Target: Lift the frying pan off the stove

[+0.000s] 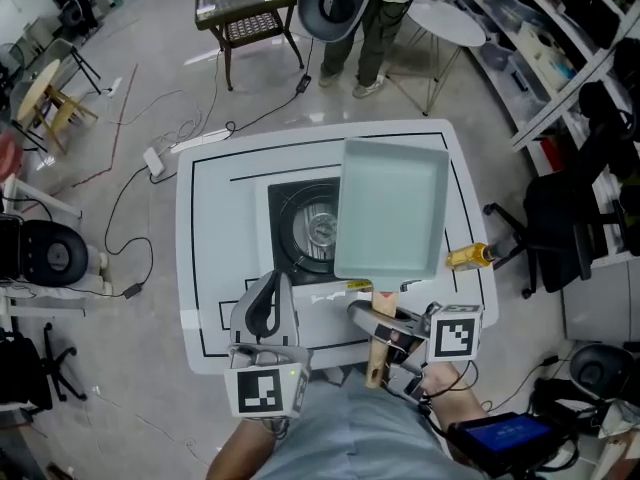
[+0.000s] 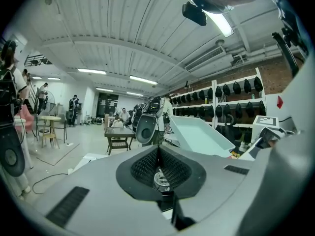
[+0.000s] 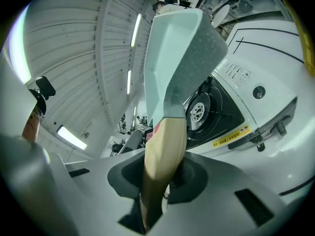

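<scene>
The right gripper (image 1: 386,330) clamps the wooden handle (image 1: 378,354) of the frying pan (image 1: 392,208), holding it raised above the stove (image 1: 296,230). The left gripper (image 1: 266,310) is closed and empty.

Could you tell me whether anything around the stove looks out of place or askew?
Nothing looks spilled or damaged. The one oddity is the frying pan. It hangs tilted in the air, clear of the burner and offset toward its right side, with the right gripper clamped on its wooden handle.
</scene>
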A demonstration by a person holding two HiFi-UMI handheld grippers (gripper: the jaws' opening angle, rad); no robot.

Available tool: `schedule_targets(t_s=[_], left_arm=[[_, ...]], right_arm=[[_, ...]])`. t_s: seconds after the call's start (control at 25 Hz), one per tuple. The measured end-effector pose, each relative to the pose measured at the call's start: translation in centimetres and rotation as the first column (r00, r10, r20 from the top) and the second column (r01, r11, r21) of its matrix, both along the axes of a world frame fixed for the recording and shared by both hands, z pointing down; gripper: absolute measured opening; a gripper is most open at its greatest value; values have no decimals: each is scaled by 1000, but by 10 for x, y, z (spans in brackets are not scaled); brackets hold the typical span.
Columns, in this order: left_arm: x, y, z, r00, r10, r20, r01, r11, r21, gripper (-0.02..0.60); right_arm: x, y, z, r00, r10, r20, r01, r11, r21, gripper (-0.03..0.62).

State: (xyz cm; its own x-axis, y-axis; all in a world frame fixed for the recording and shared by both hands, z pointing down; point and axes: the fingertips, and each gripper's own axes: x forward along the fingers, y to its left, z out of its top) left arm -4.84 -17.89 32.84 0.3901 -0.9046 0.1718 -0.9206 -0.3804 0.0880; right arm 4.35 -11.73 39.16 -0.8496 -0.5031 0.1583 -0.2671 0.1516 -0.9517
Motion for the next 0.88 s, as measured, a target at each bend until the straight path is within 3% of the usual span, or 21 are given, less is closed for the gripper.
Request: schedule_targets(t_s=[0.36,0.88], left_arm=[[29,8,0,998,68,1,-68,998,2,18],[44,20,-6,996,90,14,-90,996,14,18]], right_arm=[[25,14,1,998,61,-10,-61,998,5,95],[38,29,-3,997,76,1,-76,997,9,95]])
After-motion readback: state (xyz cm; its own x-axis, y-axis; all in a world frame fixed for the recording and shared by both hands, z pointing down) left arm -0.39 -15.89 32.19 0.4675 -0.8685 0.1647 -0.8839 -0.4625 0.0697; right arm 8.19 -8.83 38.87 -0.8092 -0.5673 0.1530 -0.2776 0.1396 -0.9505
